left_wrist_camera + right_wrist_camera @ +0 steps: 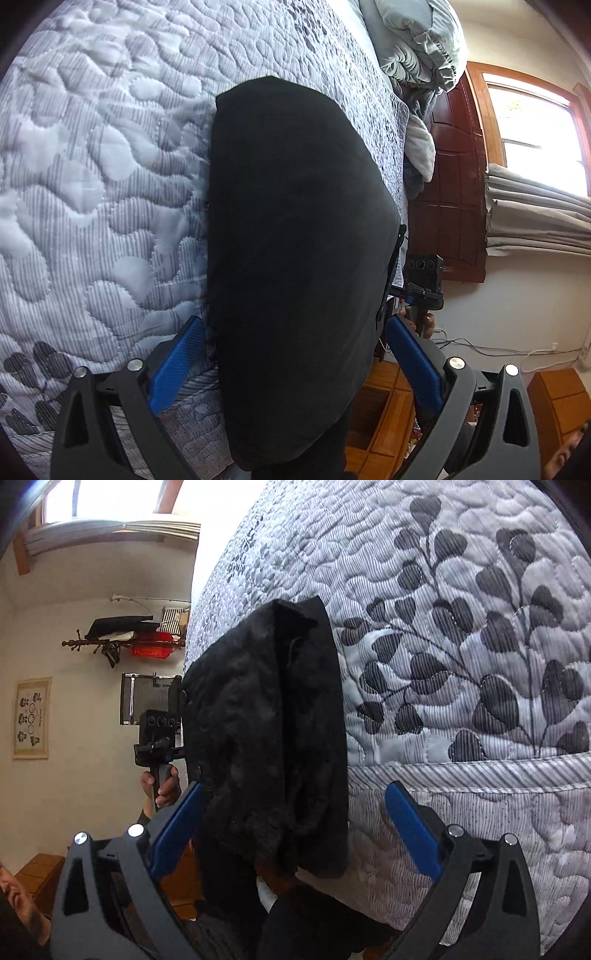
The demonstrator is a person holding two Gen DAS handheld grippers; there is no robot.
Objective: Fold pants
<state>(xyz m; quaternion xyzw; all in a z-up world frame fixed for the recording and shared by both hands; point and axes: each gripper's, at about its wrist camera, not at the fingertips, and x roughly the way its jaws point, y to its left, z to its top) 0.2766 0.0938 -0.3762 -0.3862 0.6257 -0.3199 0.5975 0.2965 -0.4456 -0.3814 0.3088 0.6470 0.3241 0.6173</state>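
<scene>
The black pants [295, 258] lie folded in a compact bundle on the quilted bed, near its edge. In the left wrist view my left gripper [295, 332] is open, its blue fingers [177, 365] on either side of the bundle's near end without closing on it. In the right wrist view the pants [269, 738] show fuzzy folded layers. My right gripper [295, 805] is open too, straddling the near end of the bundle. Each view shows the other gripper [159, 738] beyond the bundle's far side, also in the left wrist view [424, 284].
The grey-and-white quilt with a leaf print [461, 646] covers the bed. A bunched grey comforter [413, 37] lies at the bed's far end. A dark wooden door [454, 184], a window with curtains [535, 147], a wall rack [125, 638] and wooden furniture [388, 406] stand beside the bed.
</scene>
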